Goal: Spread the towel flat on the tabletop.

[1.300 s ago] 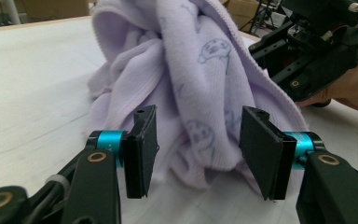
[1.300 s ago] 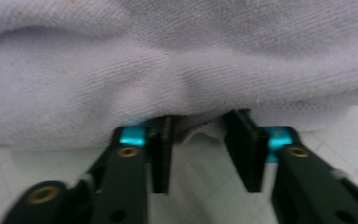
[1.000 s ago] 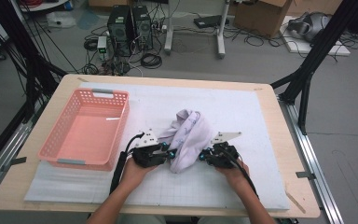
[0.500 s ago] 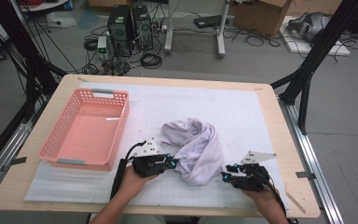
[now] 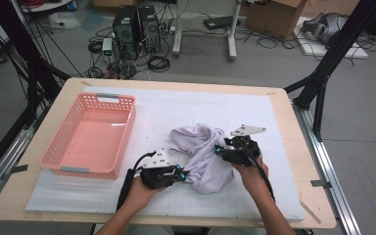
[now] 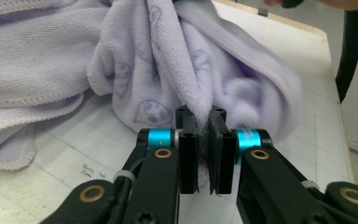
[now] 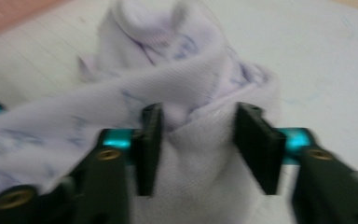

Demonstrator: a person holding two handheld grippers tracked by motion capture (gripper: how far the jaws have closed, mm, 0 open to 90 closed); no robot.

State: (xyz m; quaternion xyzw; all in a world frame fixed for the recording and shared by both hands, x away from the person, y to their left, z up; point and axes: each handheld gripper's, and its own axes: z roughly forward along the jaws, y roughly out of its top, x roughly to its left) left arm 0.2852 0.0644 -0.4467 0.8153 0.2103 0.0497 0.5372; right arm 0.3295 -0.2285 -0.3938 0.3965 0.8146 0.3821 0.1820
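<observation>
A: Jaws first; left gripper point(image 6: 198, 122) is clenched on a fold of the lilac towel point(image 5: 203, 154), cloth pinched flat between the pads; right gripper point(image 7: 200, 123) has a thick roll of towel between its jaws, which have just been closing; the picture is blurred, so I can't tell whether the pads press yet.

B: Towel position?

A: Bunched on the white mat point(image 5: 186, 110), right of the pink basket point(image 5: 90, 134), between the two hands; basket holds nothing.

B: Step in hand?

A: Judged: re-gripping the right side so the towel can be spread or folded; the next move calls for a firm right pinch on an edge, not the bulk, then pulling the hands apart.

B: Change from earlier frames?

A: Half a second ago the right gripper sat clear of the cloth near the table's front edge; now it is at the towel's right side; the left has kept its hold.
</observation>
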